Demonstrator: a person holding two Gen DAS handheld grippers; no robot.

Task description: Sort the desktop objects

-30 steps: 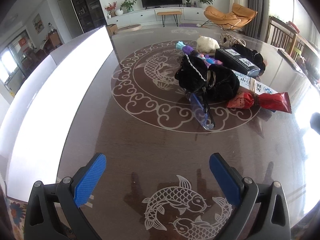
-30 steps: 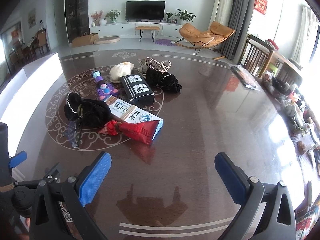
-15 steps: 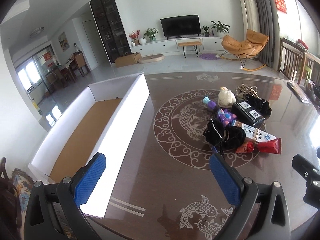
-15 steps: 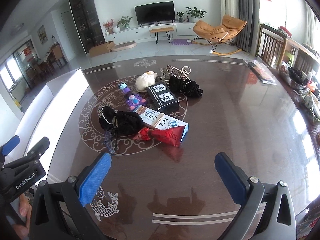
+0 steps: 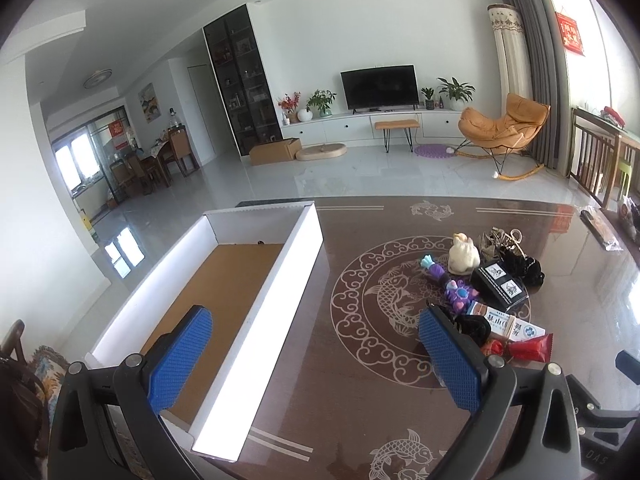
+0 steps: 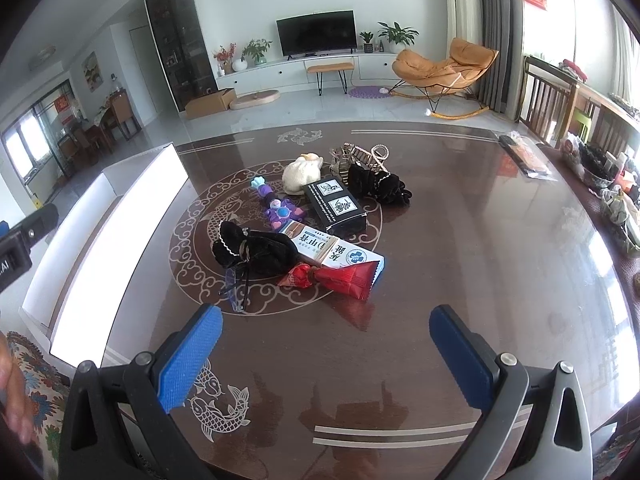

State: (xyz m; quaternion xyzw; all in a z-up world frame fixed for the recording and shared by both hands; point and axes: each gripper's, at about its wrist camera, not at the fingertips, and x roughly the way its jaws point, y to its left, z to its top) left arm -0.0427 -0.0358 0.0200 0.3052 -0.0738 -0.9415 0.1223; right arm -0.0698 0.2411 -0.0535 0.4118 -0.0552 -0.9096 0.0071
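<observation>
A heap of small objects lies mid-table: a black drawstring pouch (image 6: 256, 250), a red snack packet (image 6: 340, 278), a white medicine box (image 6: 334, 248), a black box (image 6: 335, 204), a purple toy (image 6: 276, 206), a cream plush (image 6: 302, 174), a black scrunchie (image 6: 378, 184), metal hair clips (image 6: 360, 154) and clear glasses (image 6: 236, 286). My right gripper (image 6: 326, 358) is open, above the table short of the heap. My left gripper (image 5: 316, 354) is open, high over the white box's (image 5: 280, 288) right wall. The heap (image 5: 492, 292) lies to its right.
The long white box with a brown floor (image 5: 216, 288) sits along the table's left edge. A packet (image 6: 524, 156) and clutter (image 6: 608, 184) lie at the table's far right. A wooden chair (image 6: 548, 96) stands behind. A hand (image 6: 12, 396) shows at lower left.
Both grippers have risen and pulled back from the table. The left one swung left, so the white box's inside now shows. Nothing on the table has moved.
</observation>
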